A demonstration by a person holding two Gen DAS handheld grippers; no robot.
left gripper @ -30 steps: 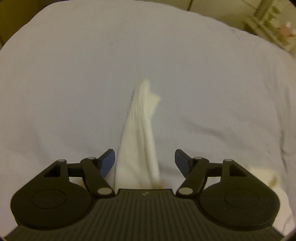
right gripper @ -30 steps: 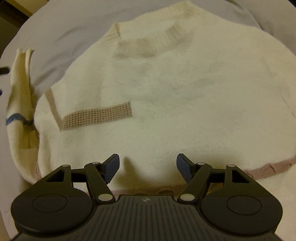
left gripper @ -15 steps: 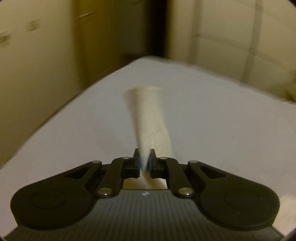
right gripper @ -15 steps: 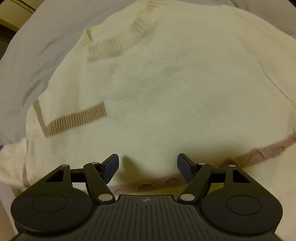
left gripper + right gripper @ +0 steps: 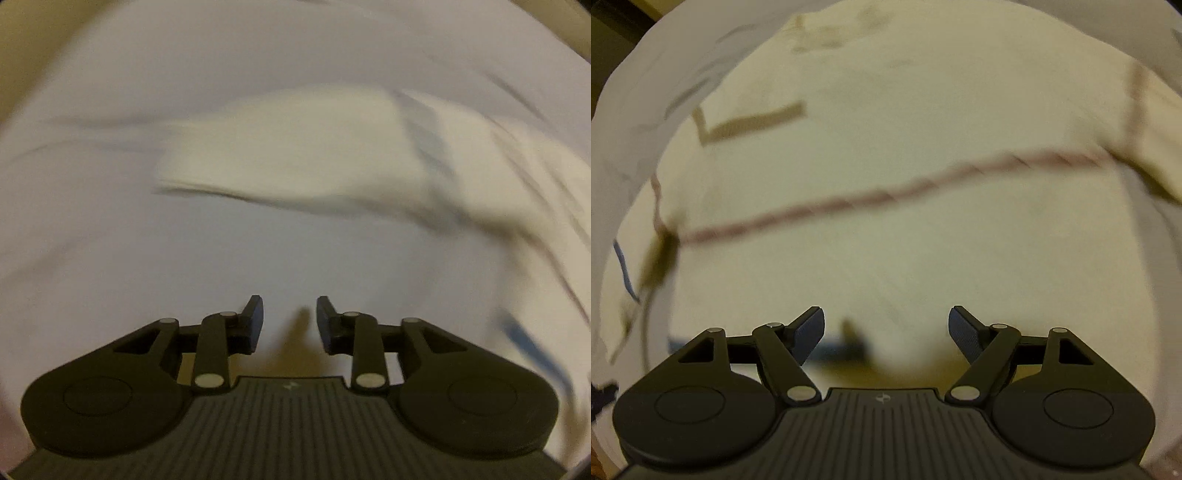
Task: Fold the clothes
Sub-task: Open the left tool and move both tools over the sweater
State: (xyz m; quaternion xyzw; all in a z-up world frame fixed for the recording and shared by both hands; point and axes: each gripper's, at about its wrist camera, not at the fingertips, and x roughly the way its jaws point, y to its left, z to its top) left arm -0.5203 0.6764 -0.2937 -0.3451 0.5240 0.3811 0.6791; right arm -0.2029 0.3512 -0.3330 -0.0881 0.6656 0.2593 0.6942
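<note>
A cream sweater (image 5: 886,155) with tan ribbed trim lies spread on the pale bed sheet (image 5: 665,85). A brownish hem line (image 5: 886,195) crosses it. My right gripper (image 5: 886,336) is open and empty, low over the near part of the sweater. In the left wrist view a cream sleeve (image 5: 295,155) lies blurred on the sheet (image 5: 147,277), ahead of my left gripper (image 5: 290,321). The left gripper is open and empty, apart from the sleeve.
Cream cloth with a blue stripe (image 5: 524,339) lies at the right of the left wrist view. A blue mark (image 5: 624,269) shows at the sweater's left edge. A dark gap (image 5: 613,22) shows beyond the bed's far left corner.
My left gripper was shut on the sleeve half a second ago; now it is open and the sleeve lies on the sheet. The right gripper has drawn back; the hem now lies farther ahead.
</note>
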